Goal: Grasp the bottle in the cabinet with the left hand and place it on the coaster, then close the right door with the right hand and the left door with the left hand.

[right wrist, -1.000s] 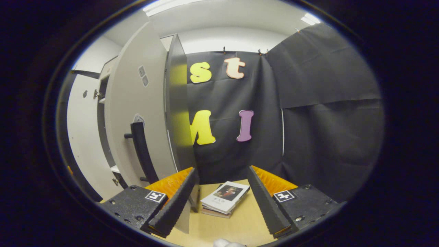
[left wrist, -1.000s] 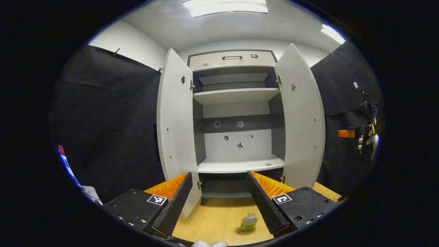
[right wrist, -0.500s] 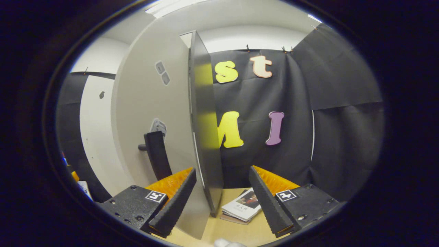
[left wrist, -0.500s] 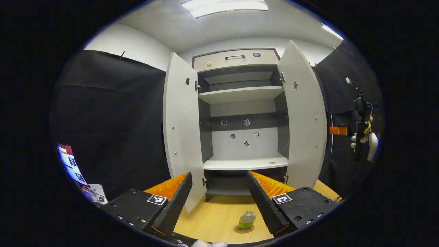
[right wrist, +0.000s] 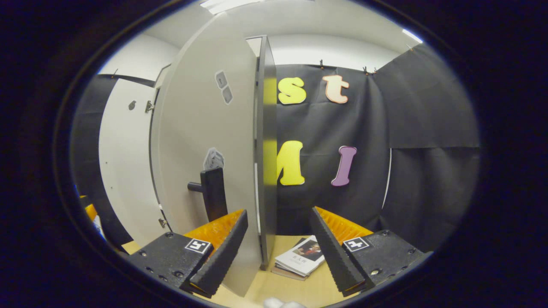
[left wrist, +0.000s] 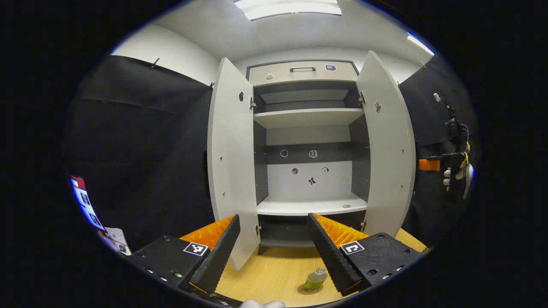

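- At the bottom of the left gripper view, our left gripper point(left wrist: 274, 250) hangs released and empty, fingers spread wide over the wooden table point(left wrist: 269, 276).
- Just beside its right-hand finger, low in the frame, the green bottle point(left wrist: 315, 280) stands on the round coaster point(left wrist: 305, 291), so we judge the first part of the task done.
- Beyond, at the centre of the frame, the cabinet point(left wrist: 310, 141) has both doors open and its shelves bare; the left door point(left wrist: 231, 162) and the right door point(left wrist: 387, 145) flank the opening.
- At the far right edge, a gloved hand point(left wrist: 456, 177) holds the other gripper out past the right door.
- At the bottom of the right gripper view, our right gripper point(right wrist: 277, 248) is also released and holds nothing; the door's edge rises between its fingers.
- Compared with a second ago, that edge has come from left of centre to the middle of the frame, and the door's dark handle point(right wrist: 214, 199) now sits just above the left-hand finger. We read this as lining up to push the right door shut.
- The right gripper view gives us the door's outer face, its handle, and a stack of books point(right wrist: 299, 261) on the table; the left gripper view gives the bottle, coaster and shelves instead.
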### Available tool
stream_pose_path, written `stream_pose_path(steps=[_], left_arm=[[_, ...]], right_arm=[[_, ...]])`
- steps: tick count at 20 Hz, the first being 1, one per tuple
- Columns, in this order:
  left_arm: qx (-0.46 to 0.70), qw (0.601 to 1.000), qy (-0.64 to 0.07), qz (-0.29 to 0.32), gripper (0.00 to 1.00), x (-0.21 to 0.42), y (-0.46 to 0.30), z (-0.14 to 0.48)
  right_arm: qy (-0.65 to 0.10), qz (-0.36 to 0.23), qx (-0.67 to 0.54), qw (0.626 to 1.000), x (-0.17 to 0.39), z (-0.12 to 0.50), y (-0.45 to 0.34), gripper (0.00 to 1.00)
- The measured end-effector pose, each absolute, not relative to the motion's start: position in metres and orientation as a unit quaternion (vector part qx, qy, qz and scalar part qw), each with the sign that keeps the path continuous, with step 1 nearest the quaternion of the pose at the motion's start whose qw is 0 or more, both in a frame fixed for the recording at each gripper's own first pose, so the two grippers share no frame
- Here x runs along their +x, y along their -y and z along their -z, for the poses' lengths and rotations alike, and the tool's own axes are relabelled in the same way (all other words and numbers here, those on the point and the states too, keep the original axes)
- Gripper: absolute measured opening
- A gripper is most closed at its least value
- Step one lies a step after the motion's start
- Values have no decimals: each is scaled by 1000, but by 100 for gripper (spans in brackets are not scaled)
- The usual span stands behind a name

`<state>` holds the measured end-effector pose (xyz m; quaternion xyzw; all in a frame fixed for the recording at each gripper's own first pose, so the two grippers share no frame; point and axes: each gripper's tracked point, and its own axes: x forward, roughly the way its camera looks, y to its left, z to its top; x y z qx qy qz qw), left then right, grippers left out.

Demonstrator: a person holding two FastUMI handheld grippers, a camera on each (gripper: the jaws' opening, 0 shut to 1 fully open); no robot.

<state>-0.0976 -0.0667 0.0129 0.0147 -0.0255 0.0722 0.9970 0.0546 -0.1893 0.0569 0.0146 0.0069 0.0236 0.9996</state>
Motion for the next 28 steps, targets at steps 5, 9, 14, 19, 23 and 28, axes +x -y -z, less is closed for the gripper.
stream_pose_path(steps=[5,9,14,19,23,28], left_arm=[[11,997,26,-70,96,-95,48,-13],[12,997,24,-71,96,-96,34,-11],[12,997,23,-74,96,-95,17,-10],[11,997,25,-67,96,-91,10,-11],[9,998,23,-59,96,-86,7,-8],[0,999,20,-45,96,-72,-3,-3]], right_arm=[[-8,-32,15,999,57,-57,151,94],[-8,-32,16,999,61,-58,128,98],[-9,-38,13,999,69,-58,105,94],[-28,-85,-3,996,68,-47,71,94],[-31,-105,-23,994,55,-39,49,94],[-40,-107,-31,993,36,-25,39,94]])
